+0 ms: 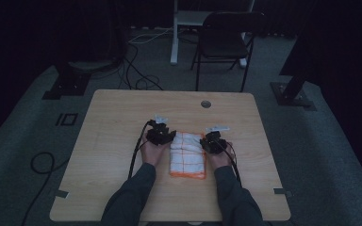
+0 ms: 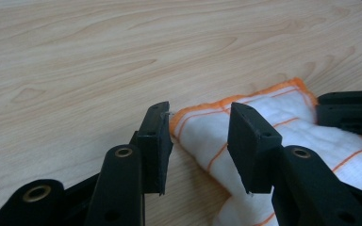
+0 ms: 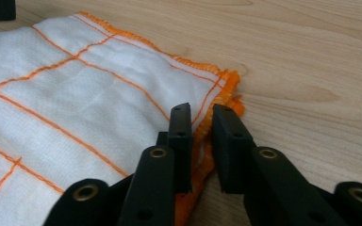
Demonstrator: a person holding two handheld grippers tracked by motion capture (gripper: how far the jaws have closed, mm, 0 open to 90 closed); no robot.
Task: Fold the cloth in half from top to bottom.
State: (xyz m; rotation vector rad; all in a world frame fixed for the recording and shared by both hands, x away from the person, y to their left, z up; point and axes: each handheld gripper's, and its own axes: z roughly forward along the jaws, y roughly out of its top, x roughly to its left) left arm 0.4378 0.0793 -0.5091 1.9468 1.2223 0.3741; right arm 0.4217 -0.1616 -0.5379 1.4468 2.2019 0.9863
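dim room around a light wooden table [image 1: 122, 117], grey carpet underneath, a black folding chair [image 1: 224, 40] at the far side and some cables [image 1: 136, 75] snaking on the floor. sitting on the table near the person's edge is a folded white cloth [image 1: 187, 154] with orange grid lines and orange stitched hems, lying flat, long side running away from the person.

left gripper [image 1: 160, 134] is at the cloth's far left corner. from its own camera the jaws stand clearly apart with that orange-edged corner [image 2: 202, 127] between them, one jaw down on bare wood just beside the hem, the other over the white part. pads aren't pressing on anything as far as i can see, so it's open around the corner.

right gripper [image 1: 213, 141] is at the far right corner. its jaws are much narrower, with a small gap left, and the orange hem [image 3: 202, 155] sits right in that gap. can't tell for sure if the pads actually bite the fabric or just straddle it.

both hands rest on the table either side of the cloth, dark sleeves [image 1: 132, 197] coming in from the bottom.
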